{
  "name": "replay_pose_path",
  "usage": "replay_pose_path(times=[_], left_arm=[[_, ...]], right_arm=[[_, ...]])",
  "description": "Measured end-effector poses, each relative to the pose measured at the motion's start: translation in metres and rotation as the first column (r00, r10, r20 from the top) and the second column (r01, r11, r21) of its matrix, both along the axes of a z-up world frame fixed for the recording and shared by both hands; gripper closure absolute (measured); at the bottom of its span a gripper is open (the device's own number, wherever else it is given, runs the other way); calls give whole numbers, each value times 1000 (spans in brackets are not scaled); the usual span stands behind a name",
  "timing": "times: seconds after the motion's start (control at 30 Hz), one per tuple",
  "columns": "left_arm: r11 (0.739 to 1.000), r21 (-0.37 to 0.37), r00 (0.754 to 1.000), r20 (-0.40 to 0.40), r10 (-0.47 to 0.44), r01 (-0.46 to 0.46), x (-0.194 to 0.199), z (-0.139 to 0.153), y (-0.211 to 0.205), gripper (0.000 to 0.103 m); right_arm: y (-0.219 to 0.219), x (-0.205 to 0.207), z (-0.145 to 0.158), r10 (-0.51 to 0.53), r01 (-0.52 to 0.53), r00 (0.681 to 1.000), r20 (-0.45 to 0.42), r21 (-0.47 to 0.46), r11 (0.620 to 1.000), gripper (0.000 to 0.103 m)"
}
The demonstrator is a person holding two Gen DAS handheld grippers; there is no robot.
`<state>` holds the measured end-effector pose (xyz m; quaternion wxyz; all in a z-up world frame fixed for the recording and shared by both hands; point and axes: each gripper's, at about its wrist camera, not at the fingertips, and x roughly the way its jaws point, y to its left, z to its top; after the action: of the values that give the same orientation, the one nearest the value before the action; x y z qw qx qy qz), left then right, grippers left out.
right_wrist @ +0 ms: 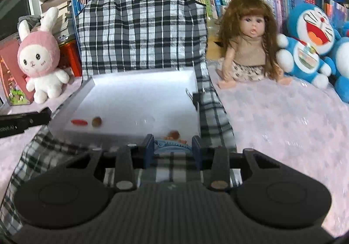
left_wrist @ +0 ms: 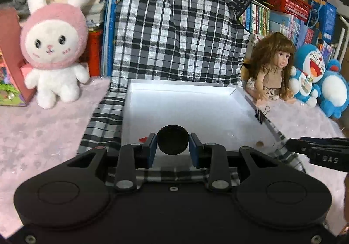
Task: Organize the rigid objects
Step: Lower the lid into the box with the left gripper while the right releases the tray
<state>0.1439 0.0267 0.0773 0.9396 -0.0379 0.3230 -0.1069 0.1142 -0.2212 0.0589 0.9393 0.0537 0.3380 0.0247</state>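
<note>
My left gripper [left_wrist: 172, 145] is shut on a round black cap [left_wrist: 172, 139] and holds it over the near edge of the white tray [left_wrist: 185, 100]. My right gripper [right_wrist: 173, 150] is shut on a small blue toothed object [right_wrist: 172, 147] at the near edge of the same tray [right_wrist: 139, 91]. A red piece [right_wrist: 79, 122] and a brown nut-like piece [right_wrist: 96, 122] lie in the tray at front left. Another small brownish piece [right_wrist: 173, 134] lies just beyond my right fingertips. The right gripper's side shows at the right edge of the left wrist view [left_wrist: 318, 150].
The tray rests on a black-and-white checked bag [left_wrist: 174, 32] on a pink cloth [right_wrist: 283, 124]. A binder clip [left_wrist: 261, 114] grips the tray's right wall. A pink rabbit plush [left_wrist: 52, 47] sits left; a doll [right_wrist: 248, 45] and blue cat plush [right_wrist: 309, 45] sit right. Books line the back.
</note>
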Motion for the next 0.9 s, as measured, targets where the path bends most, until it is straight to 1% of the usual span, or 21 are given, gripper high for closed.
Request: replay_pose_path(times=[0.07, 0.23, 0.43, 0.67, 0.77, 0.9], left_arm=[[1000, -18, 1000, -28, 5, -5, 17, 2, -1, 73], [999, -30, 997, -80, 15, -18, 52, 3, -6, 73], [998, -30, 991, -129, 45, -50, 87, -13, -10, 73], [996, -16, 982, -169, 84, -88, 111, -37, -9, 73], [995, -16, 978, -182, 98, -103, 118, -45, -8, 73], [995, -15, 978, -188, 95, -99, 122, -52, -9, 73]], right_arm=[[3, 16, 4, 4, -4, 1000, -20, 14, 1000, 60], [12, 51, 8, 22, -20, 997, -74, 37, 999, 60], [18, 85, -1, 34, -25, 993, -116, 72, 997, 60], [27, 113, -25, 29, -19, 985, -169, 59, 998, 60], [31, 120, -32, 25, -16, 984, -176, 50, 999, 60], [33, 128, -39, 20, -11, 983, -183, 53, 999, 59]])
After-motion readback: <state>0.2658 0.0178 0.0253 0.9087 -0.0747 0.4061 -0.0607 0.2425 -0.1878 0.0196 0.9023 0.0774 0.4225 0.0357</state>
